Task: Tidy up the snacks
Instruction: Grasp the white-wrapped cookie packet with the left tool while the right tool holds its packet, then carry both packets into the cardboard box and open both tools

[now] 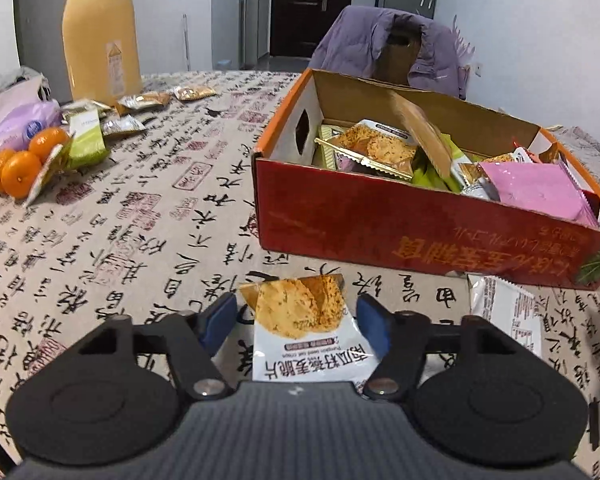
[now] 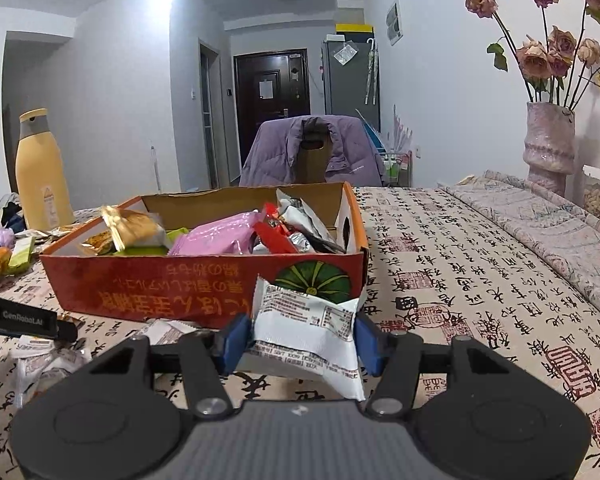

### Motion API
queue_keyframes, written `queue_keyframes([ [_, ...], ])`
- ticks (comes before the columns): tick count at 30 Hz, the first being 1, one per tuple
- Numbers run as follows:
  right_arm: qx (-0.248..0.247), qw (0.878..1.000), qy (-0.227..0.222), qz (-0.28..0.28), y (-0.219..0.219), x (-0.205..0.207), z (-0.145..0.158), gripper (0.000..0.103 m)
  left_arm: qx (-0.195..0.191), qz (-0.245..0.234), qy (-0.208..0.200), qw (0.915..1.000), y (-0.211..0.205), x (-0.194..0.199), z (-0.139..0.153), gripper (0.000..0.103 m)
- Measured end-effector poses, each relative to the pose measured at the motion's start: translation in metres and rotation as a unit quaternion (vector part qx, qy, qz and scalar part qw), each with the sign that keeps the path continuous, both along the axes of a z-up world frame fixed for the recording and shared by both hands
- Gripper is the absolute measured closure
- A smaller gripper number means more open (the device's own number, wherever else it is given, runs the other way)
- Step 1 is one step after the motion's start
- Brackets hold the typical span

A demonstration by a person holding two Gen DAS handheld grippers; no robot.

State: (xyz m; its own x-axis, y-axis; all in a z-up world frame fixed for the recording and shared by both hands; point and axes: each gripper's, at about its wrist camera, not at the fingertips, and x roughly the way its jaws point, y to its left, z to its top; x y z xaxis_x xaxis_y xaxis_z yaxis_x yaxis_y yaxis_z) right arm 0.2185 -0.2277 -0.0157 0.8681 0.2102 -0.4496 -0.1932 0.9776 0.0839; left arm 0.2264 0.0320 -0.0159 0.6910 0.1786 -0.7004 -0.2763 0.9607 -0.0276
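Left wrist view: the left hand-held gripper [image 1: 296, 320] hangs low over the worktop [image 1: 140, 208], its blue pads standing apart on either side of a cracker packet [image 1: 300, 320] that lies flat on the patterned cloth. A gap shows between the left pad and the packet; whether the right pad touches the wrapper cannot be told. The packet's near end is hidden under the gripper body. Just beyond stands the red cardboard box [image 1: 400, 224], open at the top and partly filled with snack packets, among them a pink one [image 1: 540, 192] leaning on the near wall; the box's right end runs out of frame. A white packet [image 1: 504, 312] lies beside the box at lower right, cut off by the gripper. At far left sit oranges [image 1: 20, 164], a green packet [image 1: 86, 142], several small foil packets [image 1: 144, 100] and a yellow bottle [image 1: 100, 40] whose top is cropped.

Right wrist view: the right hand-held gripper [image 2: 300, 338] is clamped on a white snack packet [image 2: 308, 320], both blue pads pressing its sides and holding it upright in front of the box [image 2: 160, 288]. The packet covers part of the green pumpkin printed on the box wall. At lower left, loose wrappers are blurred and hard to make out. A vase [image 2: 548, 148] of dried roses stands at far right.
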Motion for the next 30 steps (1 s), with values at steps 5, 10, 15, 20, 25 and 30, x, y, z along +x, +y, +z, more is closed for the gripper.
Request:
queue_keyframes([
  [5,0.000,1.000,0.000,0.001,0.000,0.000,0.000,0.047,0.007,-0.008,-0.008,0.9999,-0.002,-0.005,0.000,0.056],
  [10,-0.001,1.000,-0.002,0.001,0.000,0.000,0.000,0.047,0.009,-0.015,-0.017,0.9997,-0.003,-0.011,0.001,0.059],
  [15,-0.004,1.000,-0.011,0.001,0.001,-0.003,0.000,0.047,0.008,-0.024,-0.038,0.9990,-0.003,-0.025,0.009,0.060],
  [20,-0.008,0.999,-0.036,0.008,0.004,-0.014,0.004,0.047,0.003,-0.045,-0.075,0.9962,-0.004,-0.043,0.026,0.060],
  [25,-0.025,0.997,-0.076,0.022,0.011,-0.023,0.018,0.047,0.005,-0.062,-0.111,0.9918,-0.010,-0.046,0.049,0.060],
  [30,-0.034,0.994,-0.094,0.033,0.021,-0.018,0.040,0.047,0.010,-0.074,-0.139,0.9875,-0.018,-0.035,0.070,0.060],
])
